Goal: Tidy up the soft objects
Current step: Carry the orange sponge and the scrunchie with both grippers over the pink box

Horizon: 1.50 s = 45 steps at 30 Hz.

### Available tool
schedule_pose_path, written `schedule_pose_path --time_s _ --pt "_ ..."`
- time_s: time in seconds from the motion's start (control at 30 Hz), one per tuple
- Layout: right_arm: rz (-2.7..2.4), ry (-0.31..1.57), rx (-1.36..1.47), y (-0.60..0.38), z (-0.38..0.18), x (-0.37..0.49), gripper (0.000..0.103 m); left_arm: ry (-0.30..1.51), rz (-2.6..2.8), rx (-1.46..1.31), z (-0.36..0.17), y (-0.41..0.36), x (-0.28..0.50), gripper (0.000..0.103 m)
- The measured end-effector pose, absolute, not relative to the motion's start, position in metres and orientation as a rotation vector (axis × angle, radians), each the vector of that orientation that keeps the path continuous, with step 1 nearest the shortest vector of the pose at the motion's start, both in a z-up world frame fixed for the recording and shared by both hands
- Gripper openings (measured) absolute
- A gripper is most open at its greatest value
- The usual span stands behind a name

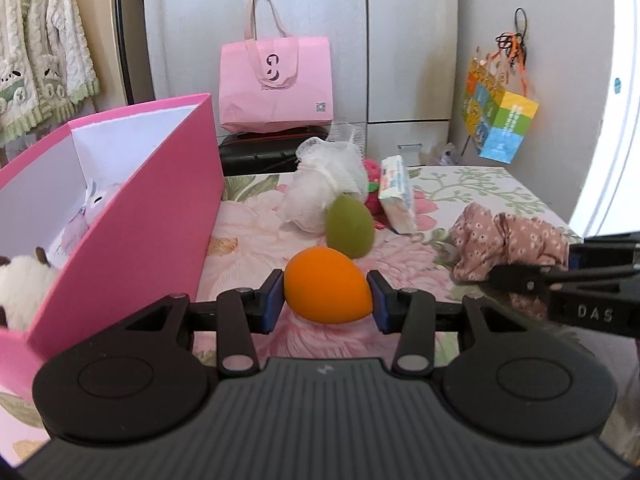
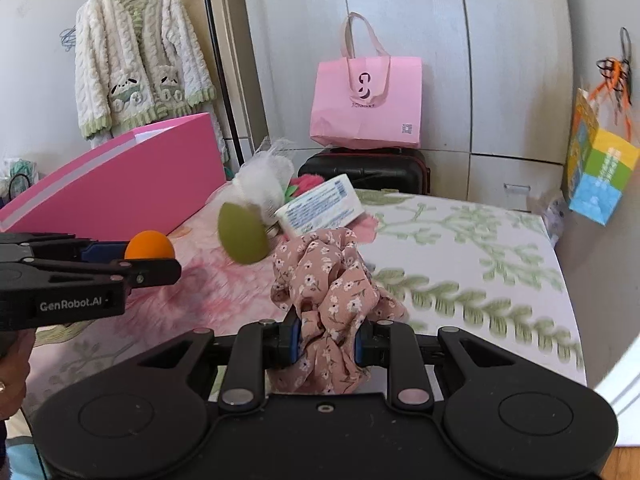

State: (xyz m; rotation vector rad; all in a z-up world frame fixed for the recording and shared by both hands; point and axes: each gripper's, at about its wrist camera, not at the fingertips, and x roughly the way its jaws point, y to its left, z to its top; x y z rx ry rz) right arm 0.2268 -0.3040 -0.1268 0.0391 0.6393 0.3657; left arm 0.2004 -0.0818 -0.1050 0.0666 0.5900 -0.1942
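Observation:
My left gripper (image 1: 327, 300) is shut on an orange egg-shaped sponge (image 1: 326, 286), held just above the flowered cloth; the right wrist view shows the same orange sponge (image 2: 150, 245) at left. My right gripper (image 2: 326, 346) is shut on a pink floral scrunchie (image 2: 328, 292), which shows at the right in the left wrist view as the scrunchie (image 1: 508, 240). A green egg-shaped sponge (image 1: 350, 226) stands behind the orange one. Further back lie a white mesh bath puff (image 1: 324, 180), a wipes pack (image 1: 398, 192) and a red plush item (image 1: 372, 192), mostly hidden.
An open pink box (image 1: 132, 208) stands at left with white plush toys (image 1: 20, 288) inside. Behind the table are a black case (image 1: 260, 152) with a pink tote bag (image 1: 276, 84) on it, grey cabinets, and a colourful paper bag (image 1: 500, 124) hanging at right.

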Motion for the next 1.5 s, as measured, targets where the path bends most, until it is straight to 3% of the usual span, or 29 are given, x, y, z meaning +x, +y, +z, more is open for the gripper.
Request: schedule_pose_path --time_s 0.8,1.27,1.5 --pt "0.413 0.698 0.128 -0.259 -0.125 0.136 0.027 0.665 -0.314 -0.041 -0.1 -0.036 0.117 0.043" --pt "0.674 0.808 0.116 -0.214 -0.08 0.115 0.027 0.742 -0.368 -0.025 -0.06 0.039 0.074 0.043" --pt "0.794 0.779 0.048 -0.179 -0.049 0.108 0.028 0.768 -0.344 -0.02 -0.042 0.075 0.065 0.043"
